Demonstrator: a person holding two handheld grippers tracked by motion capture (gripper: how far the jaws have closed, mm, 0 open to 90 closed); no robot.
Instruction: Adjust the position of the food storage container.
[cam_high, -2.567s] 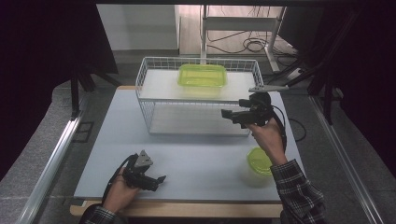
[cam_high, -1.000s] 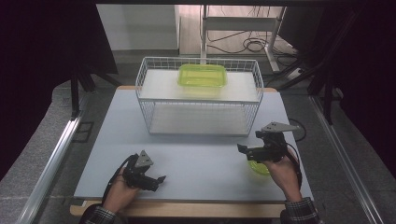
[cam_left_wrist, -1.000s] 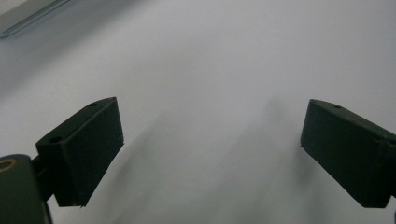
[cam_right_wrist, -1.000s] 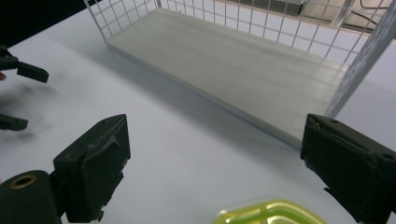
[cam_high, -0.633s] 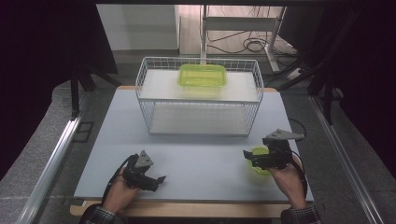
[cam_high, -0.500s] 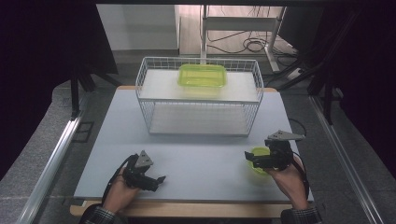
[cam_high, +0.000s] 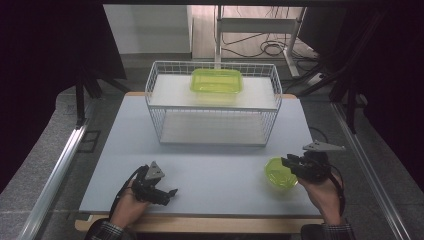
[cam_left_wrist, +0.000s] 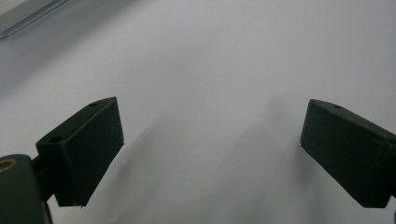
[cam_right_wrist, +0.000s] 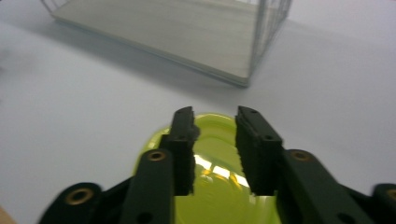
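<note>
Right claw: the right gripper (cam_high: 289, 162) hangs over the small green bowl (cam_high: 280, 173), jaws narrowed to a slim gap with nothing between them. In the right gripper view the gripper (cam_right_wrist: 215, 116) points down into the bowl (cam_right_wrist: 210, 186), tips just above its near rim.

Left claw: the left gripper (cam_high: 171, 192) sits by the bench's front edge, left of middle. Jaws spread wide, nothing held, just bare tabletop between them in the left gripper view (cam_left_wrist: 210, 154).

Bowl: front right part of the bench (cam_high: 215, 175), well apart from the wire basket (cam_high: 214, 107).

Step in hand (my guess): grabbing the bowl by its rim.

How to do it well: I'd drop one jaw inside the wall and one outside, then squeeze gently. Thin shiny plastic probably slips and flexes, so bite low on the rim and lift straight.

Other stuff: a green rectangular tub (cam_high: 216, 81) sits on the basket's upper shelf, toward the back.

Surface: smooth pale grey top, nothing else on it.

Room: dark curtains either side, cables on the floor (cam_high: 260, 47) behind.
</note>
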